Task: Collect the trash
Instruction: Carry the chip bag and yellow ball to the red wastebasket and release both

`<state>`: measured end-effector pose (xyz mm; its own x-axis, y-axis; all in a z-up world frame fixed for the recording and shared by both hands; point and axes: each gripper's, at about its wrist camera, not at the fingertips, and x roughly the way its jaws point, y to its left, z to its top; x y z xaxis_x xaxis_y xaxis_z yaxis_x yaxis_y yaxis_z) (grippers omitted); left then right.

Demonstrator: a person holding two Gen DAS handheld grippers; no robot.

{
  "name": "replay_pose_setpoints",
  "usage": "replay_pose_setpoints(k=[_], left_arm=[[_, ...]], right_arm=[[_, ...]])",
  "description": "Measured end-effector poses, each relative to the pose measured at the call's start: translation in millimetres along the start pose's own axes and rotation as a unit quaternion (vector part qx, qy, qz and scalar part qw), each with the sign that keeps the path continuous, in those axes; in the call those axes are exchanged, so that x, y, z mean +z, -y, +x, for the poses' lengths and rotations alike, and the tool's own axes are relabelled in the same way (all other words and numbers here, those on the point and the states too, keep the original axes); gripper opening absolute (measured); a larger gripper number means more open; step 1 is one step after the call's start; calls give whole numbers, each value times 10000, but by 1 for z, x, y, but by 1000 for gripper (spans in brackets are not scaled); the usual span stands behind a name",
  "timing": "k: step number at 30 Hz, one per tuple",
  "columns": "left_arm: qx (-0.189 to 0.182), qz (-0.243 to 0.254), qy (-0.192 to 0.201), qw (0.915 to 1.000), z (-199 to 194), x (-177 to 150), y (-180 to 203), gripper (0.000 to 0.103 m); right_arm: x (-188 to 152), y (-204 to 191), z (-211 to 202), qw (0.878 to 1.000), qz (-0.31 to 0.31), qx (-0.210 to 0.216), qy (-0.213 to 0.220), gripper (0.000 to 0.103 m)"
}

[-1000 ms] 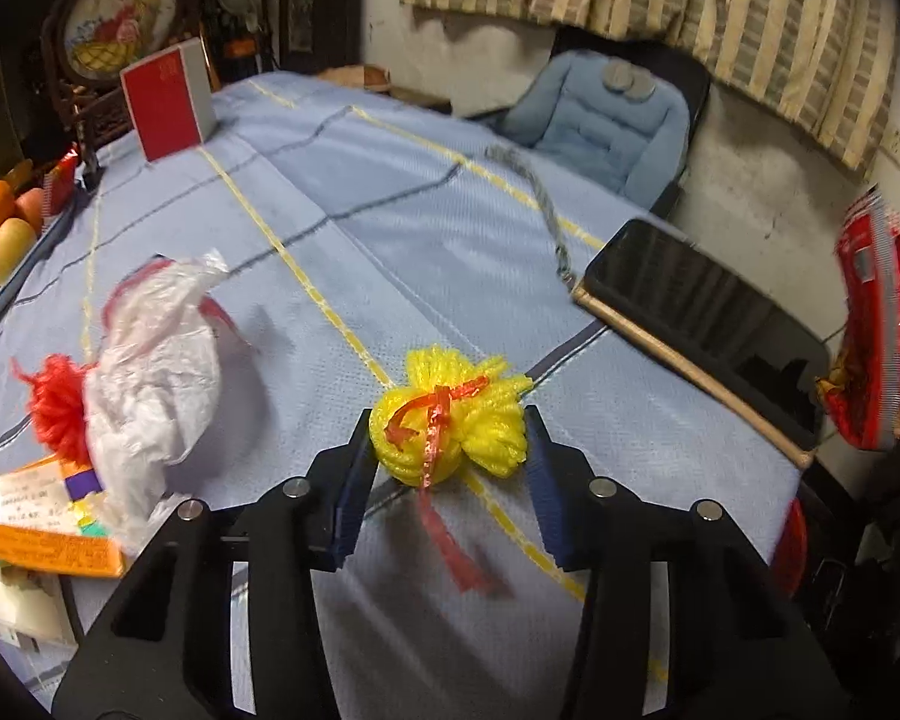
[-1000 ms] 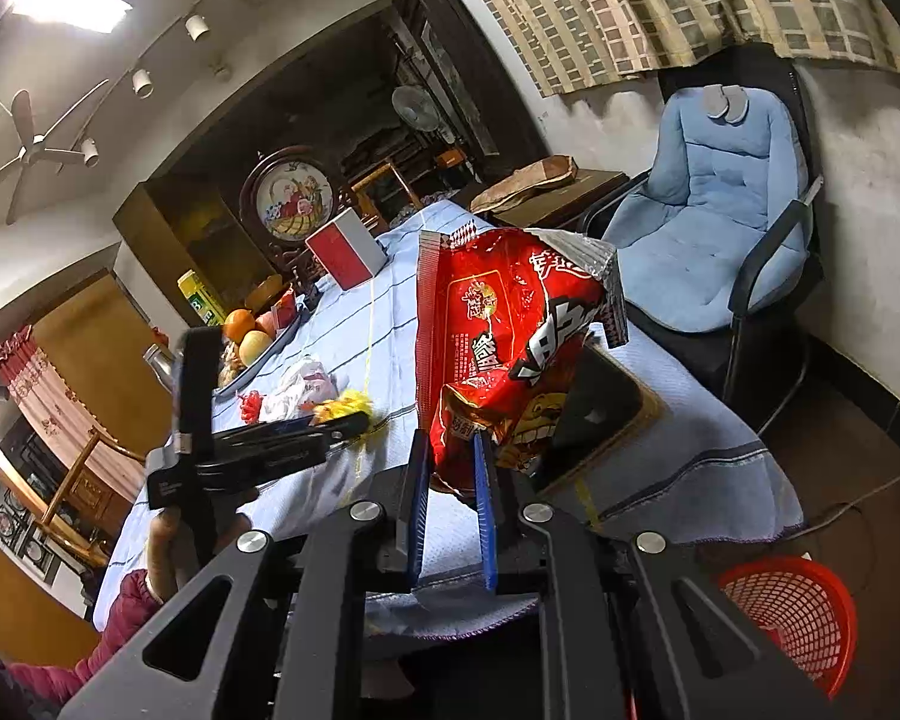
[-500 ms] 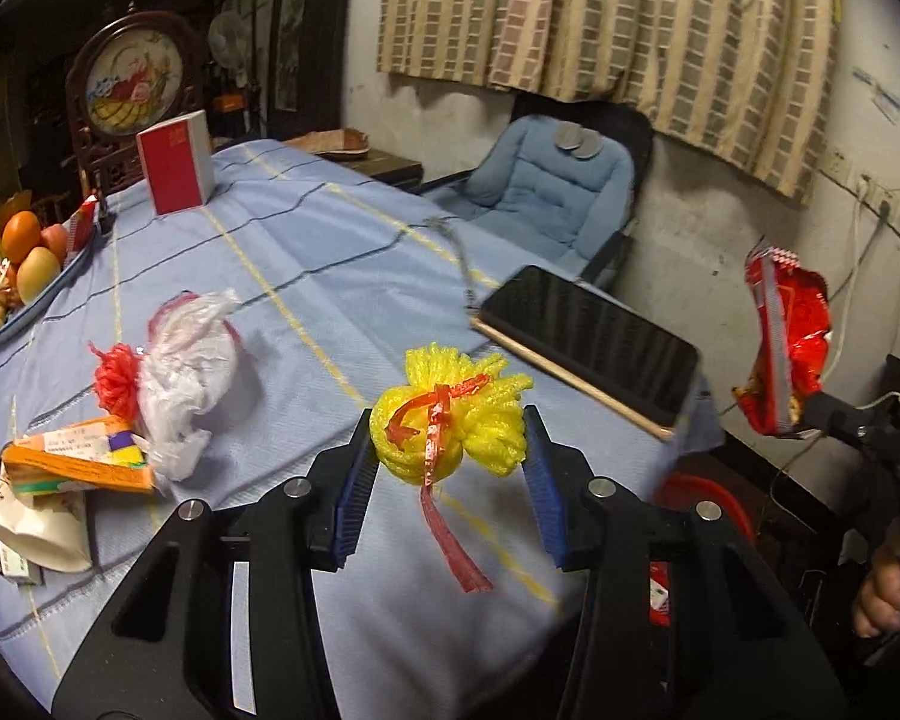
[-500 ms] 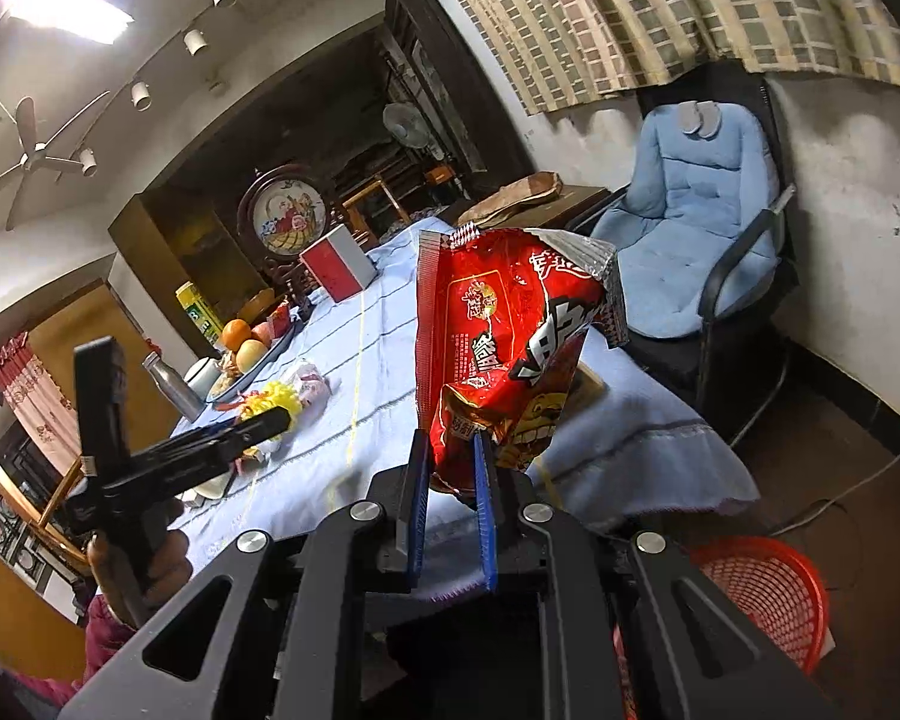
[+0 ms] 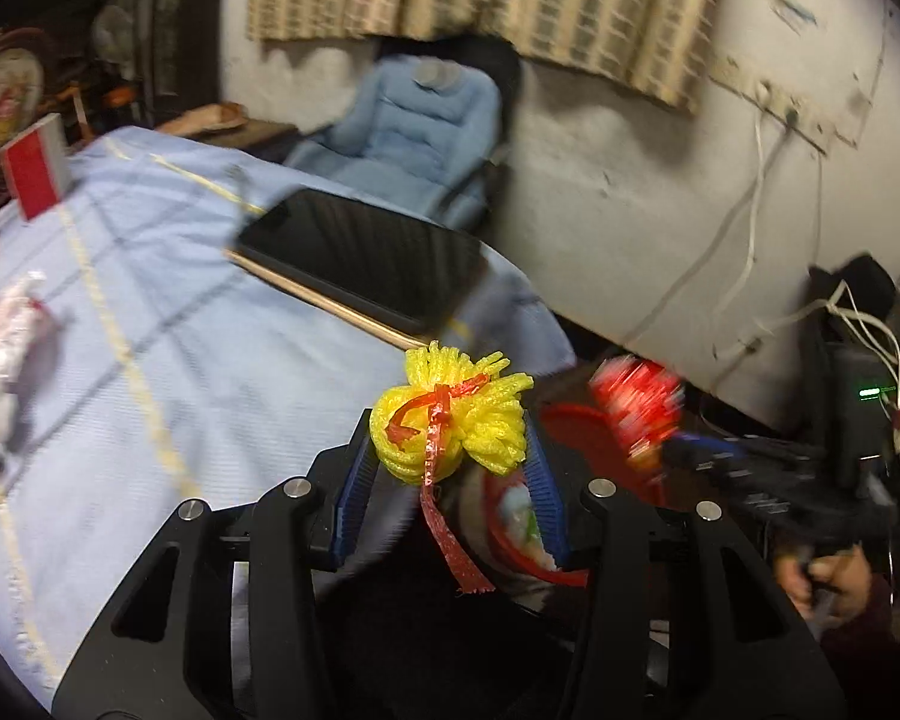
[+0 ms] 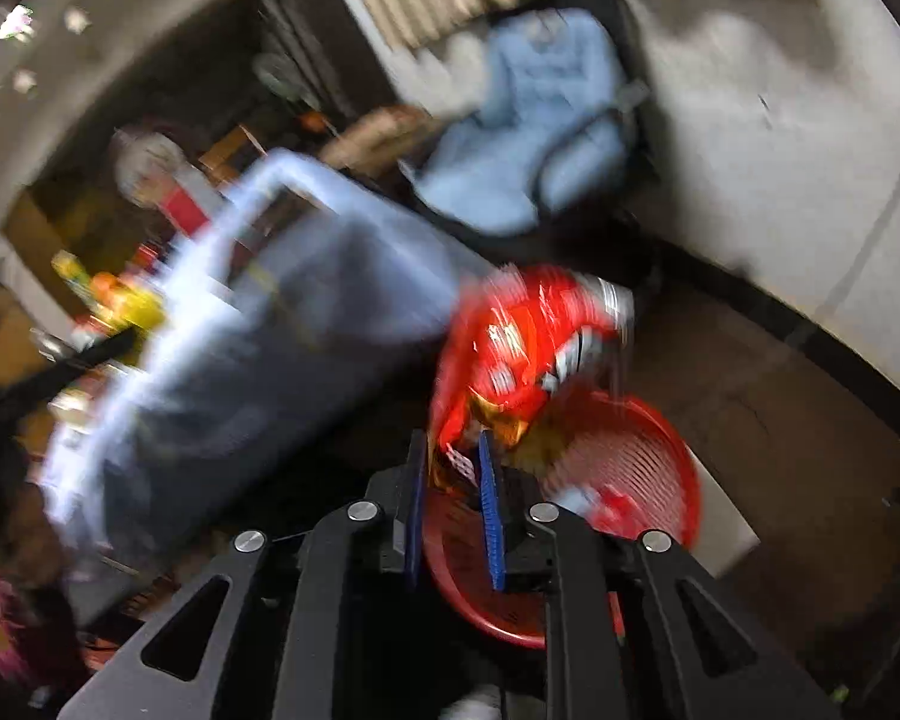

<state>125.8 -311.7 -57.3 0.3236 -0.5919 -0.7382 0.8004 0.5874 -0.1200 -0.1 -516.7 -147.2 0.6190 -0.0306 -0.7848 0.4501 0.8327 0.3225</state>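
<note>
The left gripper [image 5: 450, 468] is clamping the yellow foam net [image 5: 450, 420] between its blue pads, a red ribbon [image 5: 453, 531] hanging down from the bundle. The net is sitting just past the table [image 5: 210, 390] corner, above the near rim of the red basket [image 5: 576, 426], which is standing on the floor beside that corner.

The right gripper [image 6: 455, 498] is pointing down over the red basket [image 6: 660, 438]. Its jaws are opening, and the bottom edge of the red snack bag [image 6: 522, 348] is lying between the pads; a visible gap is showing on either side, so the pads are no longer pressing it. The bag is standing directly above the basket, heavily blurred. Some scraps are lying inside the basket; what they are cannot be told.

A black tablet [image 5: 366, 258] is resting on the table near the corner closest to the basket.
</note>
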Motion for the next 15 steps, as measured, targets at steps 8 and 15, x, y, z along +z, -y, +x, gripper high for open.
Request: replay_pose_setpoints(k=[8,15], left_arm=[[-317,508,-696,9958,60,-9,48,47],[-526,844,-1110,9888,102,-13,86,49]], right_arm=[[-5,37,-4,9984,532,-129,167,64],[-3,64,-25,9945,897,-80,539,67]])
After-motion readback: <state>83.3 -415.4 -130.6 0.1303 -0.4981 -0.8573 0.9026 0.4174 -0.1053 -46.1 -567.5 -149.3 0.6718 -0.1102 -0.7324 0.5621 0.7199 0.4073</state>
